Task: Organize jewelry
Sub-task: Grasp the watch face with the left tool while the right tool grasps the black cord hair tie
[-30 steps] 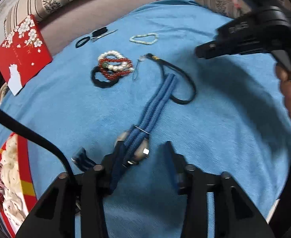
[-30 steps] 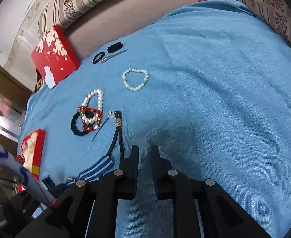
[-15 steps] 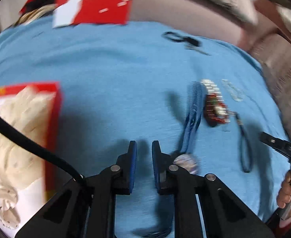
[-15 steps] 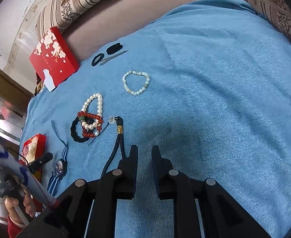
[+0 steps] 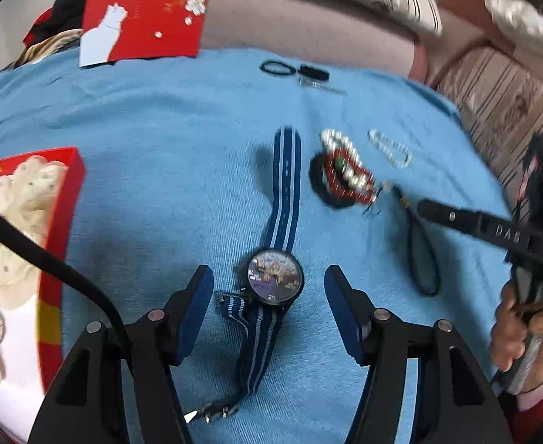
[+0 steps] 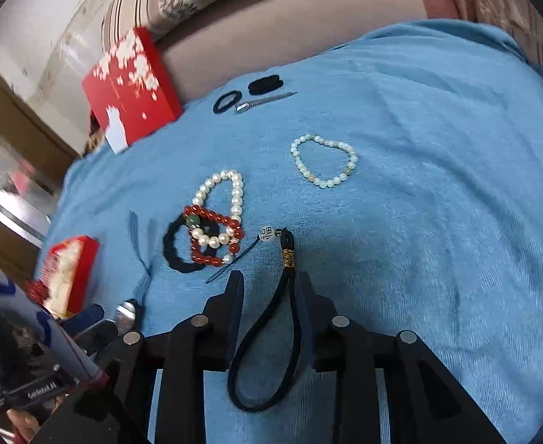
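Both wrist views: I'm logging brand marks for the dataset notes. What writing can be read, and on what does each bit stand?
"DAS" on the finger of the right gripper, seen from the left wrist.
"GenRobot.AI" on the body of the left gripper, seen from the right wrist.
Watch dial: lettering upside down and too small to read.
Red box lid: small gold print, too blurred.
White charm bead: dark marks, not legible.

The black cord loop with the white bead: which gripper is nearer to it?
Right. The right gripper straddles the black cord loop, jaws opening. The left gripper is off beside it, around the watch.
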Motion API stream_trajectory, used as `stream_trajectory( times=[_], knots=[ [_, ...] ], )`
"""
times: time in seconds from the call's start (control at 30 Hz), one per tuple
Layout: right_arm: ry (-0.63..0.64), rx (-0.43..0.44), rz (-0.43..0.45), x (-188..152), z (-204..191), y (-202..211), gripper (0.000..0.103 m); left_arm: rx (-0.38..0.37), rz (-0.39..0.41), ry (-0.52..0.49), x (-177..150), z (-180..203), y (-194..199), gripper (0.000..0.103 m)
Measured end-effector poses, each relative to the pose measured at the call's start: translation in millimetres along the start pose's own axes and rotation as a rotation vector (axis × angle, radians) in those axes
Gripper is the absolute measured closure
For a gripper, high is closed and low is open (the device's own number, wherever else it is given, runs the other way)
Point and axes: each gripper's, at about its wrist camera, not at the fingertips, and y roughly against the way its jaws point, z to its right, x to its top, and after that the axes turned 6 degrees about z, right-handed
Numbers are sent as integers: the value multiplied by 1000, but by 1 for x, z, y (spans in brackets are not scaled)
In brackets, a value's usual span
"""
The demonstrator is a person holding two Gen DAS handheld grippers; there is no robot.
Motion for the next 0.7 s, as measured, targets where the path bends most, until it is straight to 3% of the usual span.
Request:
stream_trajectory(
  times=[0.33, 0.37, 0.4, 0.43, 0.57, 0.7],
  knots=[
    [158, -140, -11, -1, -16, -29, 74, 46, -24, -127, -4, 15, -24, 35],
    [178, -158, -8, -1, -18, -30, 84, 78, -20, -153, -4, 19, -27, 41],
    [199, -175, -8, -2, -21, -30, 90, 104, -12, -176, -4, 23, -27, 58],
    [201, -177, -10, -3, -21, -30, 93, 112, -4, -195, -4, 26, -26, 61],
    [166, -152, 6, 0, -21, -21, 95, 68, 9, -116, -1, 20, -15, 61],
    [154, -113, 79, 1, -30, 6, 95, 48, 78, -59, 0, 16, 18, 61]
  ],
)
